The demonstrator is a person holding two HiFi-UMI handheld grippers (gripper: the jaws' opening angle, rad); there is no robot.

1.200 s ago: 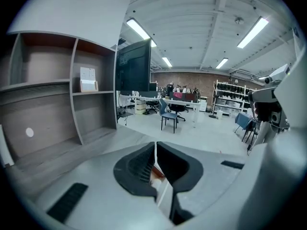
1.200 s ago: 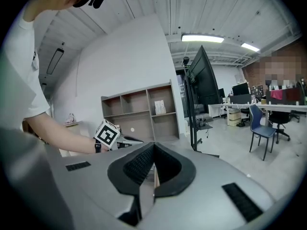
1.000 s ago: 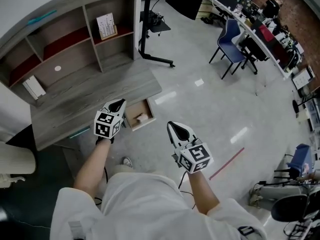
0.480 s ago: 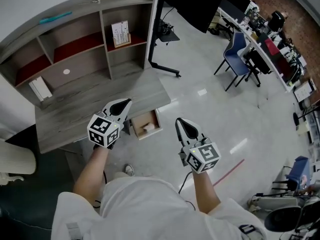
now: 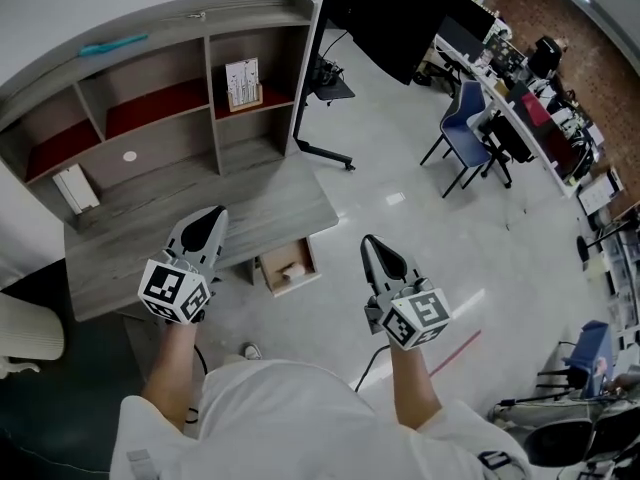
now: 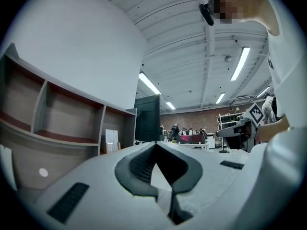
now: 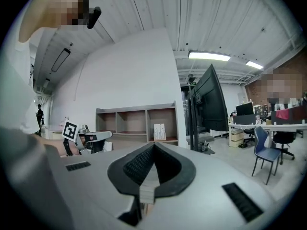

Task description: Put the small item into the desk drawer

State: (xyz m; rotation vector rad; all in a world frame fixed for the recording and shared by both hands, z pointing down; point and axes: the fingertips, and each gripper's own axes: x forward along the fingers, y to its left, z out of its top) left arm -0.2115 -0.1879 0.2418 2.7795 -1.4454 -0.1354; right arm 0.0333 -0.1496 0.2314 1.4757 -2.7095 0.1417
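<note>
Grey wood-grain desk [image 5: 270, 203] seen steeply from above, topped by a shelf unit [image 5: 208, 88] with reddish-lined compartments, on a glossy pale floor [image 5: 400, 188]. Under the desk's front edge, toward its right end, a small wooden drawer [image 5: 262, 273], pulled out and standing open.

In front of the desk, two hand-held tongs raised and pointing level toward it. Left gripper [image 5: 213, 214] showing against the desk top. Right gripper [image 5: 371, 241] over bare floor to the right of the drawer, well apart from the left one. Both with jaws pressed fully together and nothing held between them.

Inside the drawer, a small pale item [image 5: 290, 267], perhaps a little block or box, too small here to name with confidence.

Judged from this: item already in place, drawer not yet shut. To finish well:
- Bring one closed gripper down to the drawer's front panel.
- Meet the panel near its middle rather than at a corner.
- Push straight in along the runners, slowly, to avoid skewing or jamming and to keep the light item from sliding.
- Keep the other gripper clear of the gap.
- Stop once flush with the desk.
</note>
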